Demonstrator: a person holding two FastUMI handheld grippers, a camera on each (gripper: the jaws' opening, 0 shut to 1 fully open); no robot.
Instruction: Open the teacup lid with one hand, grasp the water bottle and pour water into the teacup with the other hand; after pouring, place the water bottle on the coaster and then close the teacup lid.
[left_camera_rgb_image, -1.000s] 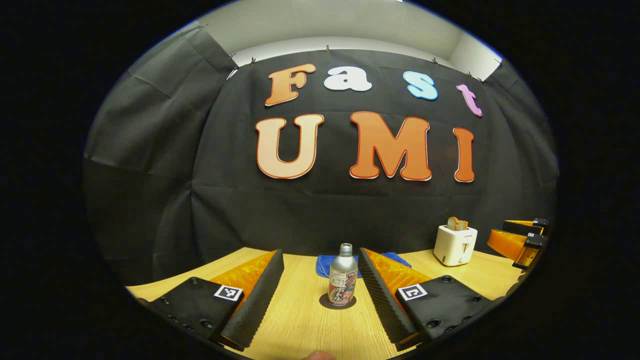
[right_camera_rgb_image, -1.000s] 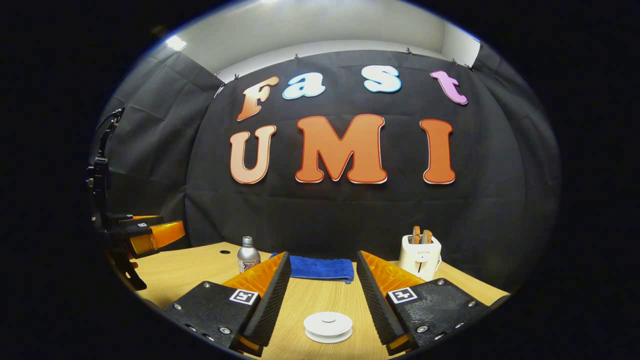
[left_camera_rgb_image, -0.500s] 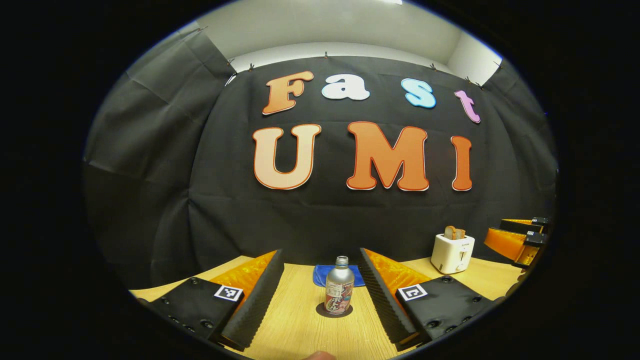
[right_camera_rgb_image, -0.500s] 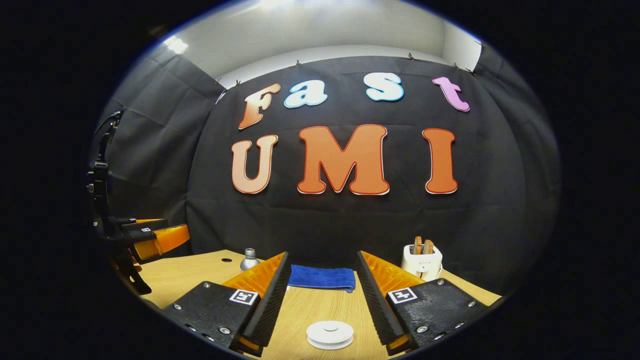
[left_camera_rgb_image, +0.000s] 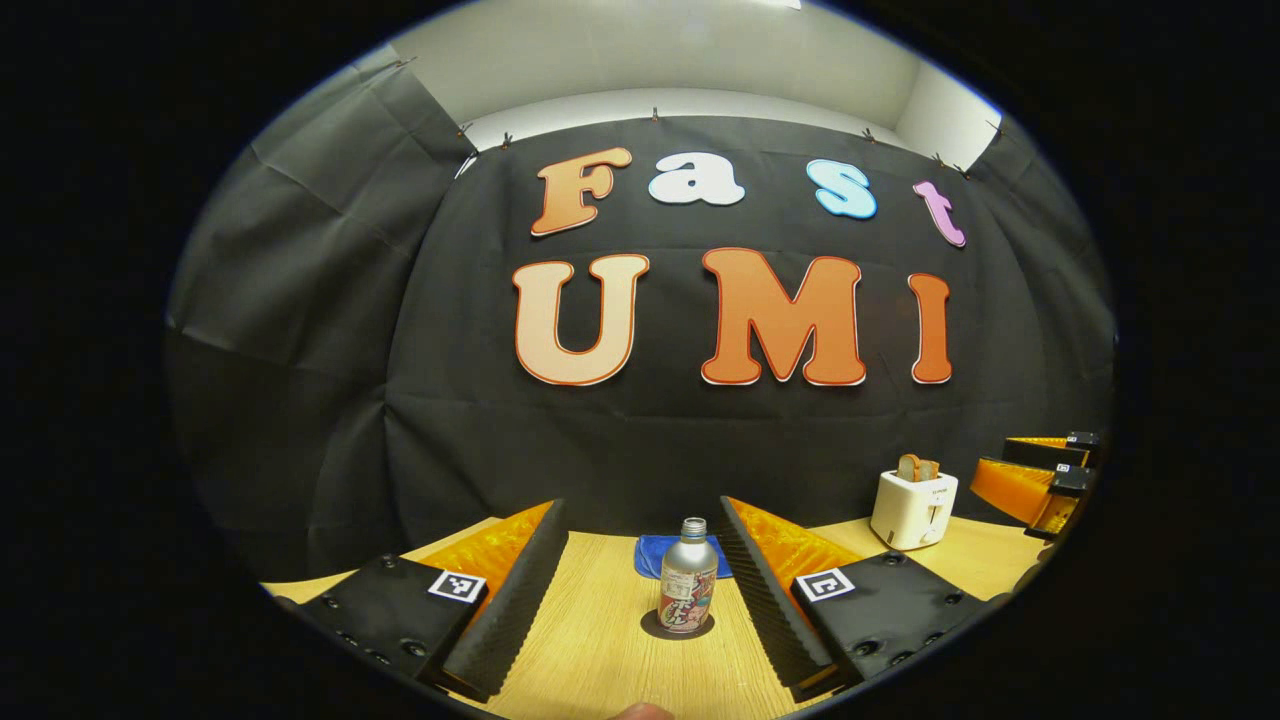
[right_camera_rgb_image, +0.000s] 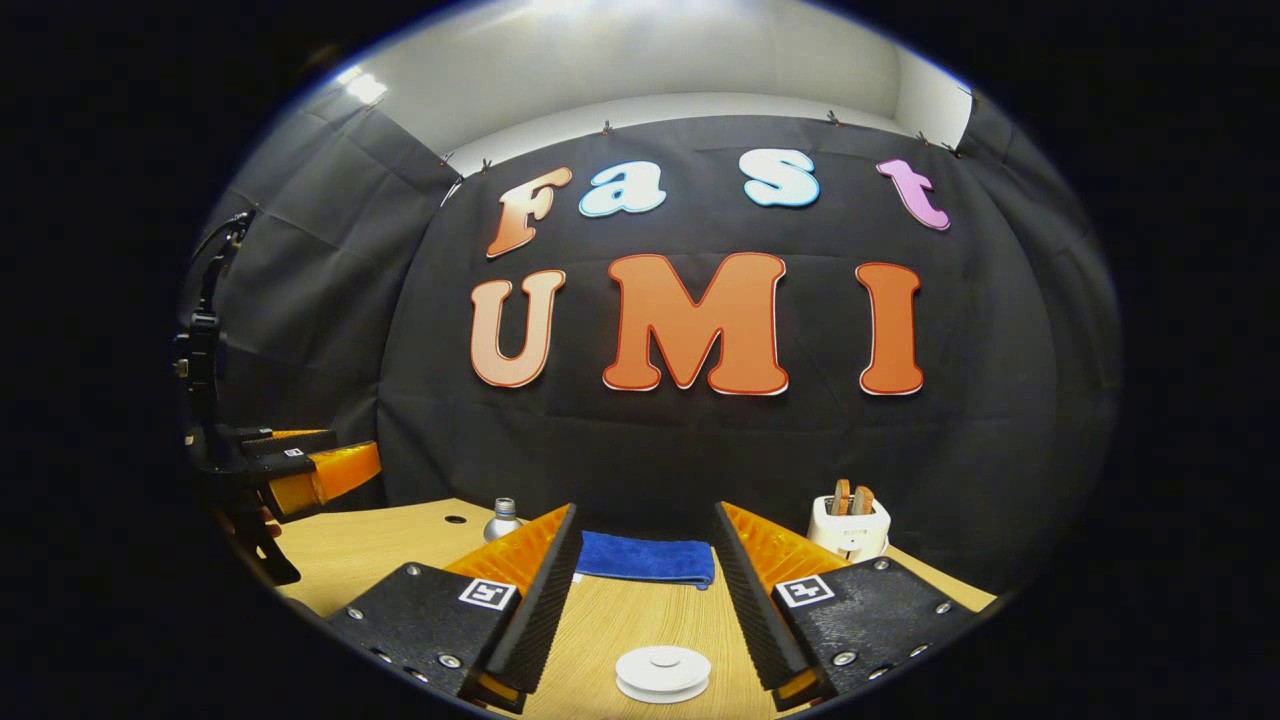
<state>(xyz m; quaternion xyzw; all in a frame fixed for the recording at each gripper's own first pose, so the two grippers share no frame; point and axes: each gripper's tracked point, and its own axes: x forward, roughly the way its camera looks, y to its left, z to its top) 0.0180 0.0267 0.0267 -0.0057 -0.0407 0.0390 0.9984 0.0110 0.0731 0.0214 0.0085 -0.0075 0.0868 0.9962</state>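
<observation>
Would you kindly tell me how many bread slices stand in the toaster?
2, side by side in the toaster's top slots: one slice left, the other right.

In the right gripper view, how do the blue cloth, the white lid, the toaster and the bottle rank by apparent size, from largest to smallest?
1. blue cloth
2. white lid and toaster: look alike; the lid lies nearer the camera, so unsure.
3. bottle: smallest, partly hidden behind a finger.

Right gripper (right_camera_rgb_image: 640, 595) spread wide over the white teacup lid (right_camera_rgb_image: 662, 671) near the desk's (right_camera_rgb_image: 380, 550) front edge, not touching. Blue cloth (right_camera_rgb_image: 645, 558) and toaster (right_camera_rgb_image: 848, 524) along the back edge.
</observation>
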